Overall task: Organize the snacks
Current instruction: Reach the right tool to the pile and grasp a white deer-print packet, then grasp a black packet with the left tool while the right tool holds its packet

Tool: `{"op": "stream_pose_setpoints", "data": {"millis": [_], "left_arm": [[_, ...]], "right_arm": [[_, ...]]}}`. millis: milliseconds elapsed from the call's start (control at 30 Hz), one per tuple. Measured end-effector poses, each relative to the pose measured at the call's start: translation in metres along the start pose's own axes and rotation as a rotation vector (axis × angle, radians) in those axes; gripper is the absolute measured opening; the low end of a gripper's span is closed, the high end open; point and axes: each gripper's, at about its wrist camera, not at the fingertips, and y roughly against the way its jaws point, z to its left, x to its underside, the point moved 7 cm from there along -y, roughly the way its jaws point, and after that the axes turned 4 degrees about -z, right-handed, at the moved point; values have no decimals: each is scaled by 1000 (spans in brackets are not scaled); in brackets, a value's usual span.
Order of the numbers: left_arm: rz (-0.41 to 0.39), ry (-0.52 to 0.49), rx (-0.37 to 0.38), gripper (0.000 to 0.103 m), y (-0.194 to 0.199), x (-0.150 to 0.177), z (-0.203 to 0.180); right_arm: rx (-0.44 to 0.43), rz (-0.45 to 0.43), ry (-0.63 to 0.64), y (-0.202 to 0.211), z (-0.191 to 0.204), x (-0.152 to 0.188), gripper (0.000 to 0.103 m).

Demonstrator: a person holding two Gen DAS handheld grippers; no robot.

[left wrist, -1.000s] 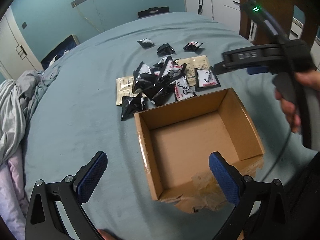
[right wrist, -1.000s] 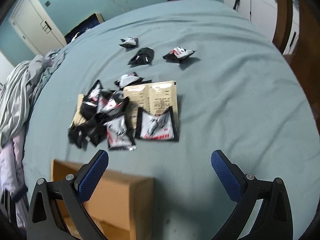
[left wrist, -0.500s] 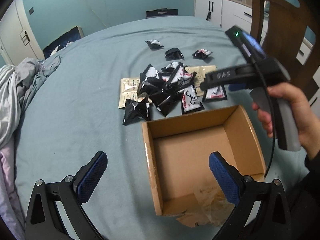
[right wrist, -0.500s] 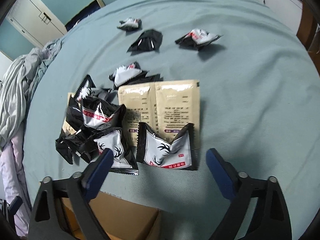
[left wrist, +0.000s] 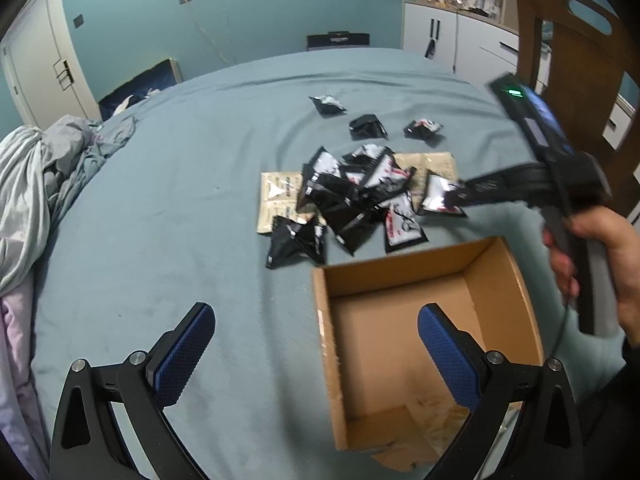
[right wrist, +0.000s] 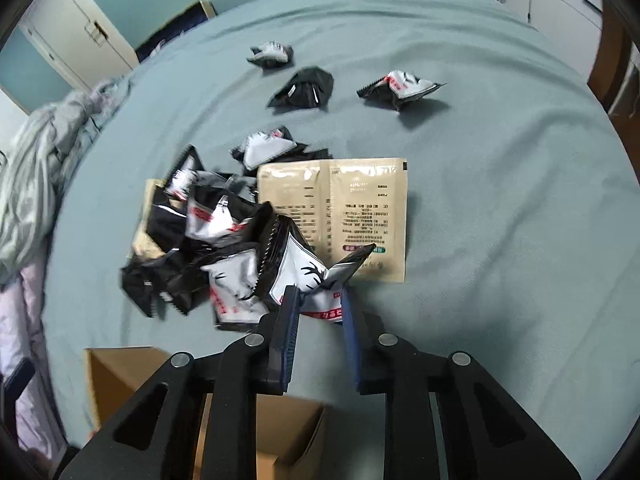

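A pile of black-and-white snack packets (left wrist: 356,196) lies on the blue-grey cloth, over beige sachets (right wrist: 352,208). An open, empty cardboard box (left wrist: 424,360) stands just in front of the pile. My right gripper (right wrist: 320,300) is shut on a black-and-white deer-print packet (right wrist: 308,276) at the pile's near right edge; it also shows in the left wrist view (left wrist: 452,200). My left gripper (left wrist: 316,344) is open and empty, hovering over the box's left wall.
Three loose packets (right wrist: 308,88) lie farther back on the cloth. Crumpled grey bedding (left wrist: 44,168) lies at the left. A wooden chair (left wrist: 576,60) and white cabinets (left wrist: 452,36) stand at the right and back.
My right gripper moved forward and down to the pile and closed on the deer-print packet. The left gripper stayed open and shifted left, over the box's left wall.
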Motion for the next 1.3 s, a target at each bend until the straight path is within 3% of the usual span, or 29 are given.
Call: {"op": "stream_pose_setpoints", "data": {"millis": [267, 500, 767, 933, 1000, 1167, 1300], "left_arm": [[37, 117, 25, 103, -23, -10, 30], [92, 187, 51, 103, -55, -19, 42], [143, 159, 46, 103, -103, -31, 35], [203, 218, 80, 101, -133, -28, 41], [221, 232, 80, 94, -143, -29, 42], [294, 288, 95, 48, -161, -22, 47], [296, 300, 88, 43, -159, -20, 49]], "right_arm": [[-52, -117, -27, 77, -1, 18, 19], [-92, -200, -35, 142, -3, 56, 19], [-94, -216, -53, 171, -20, 105, 20], [-104, -185, -69, 163, -22, 100, 20], [-87, -188, -59, 157, -22, 93, 20], [-38, -195, -28, 146, -19, 88, 20], [-12, -207, -10, 143, -14, 88, 20]]}}
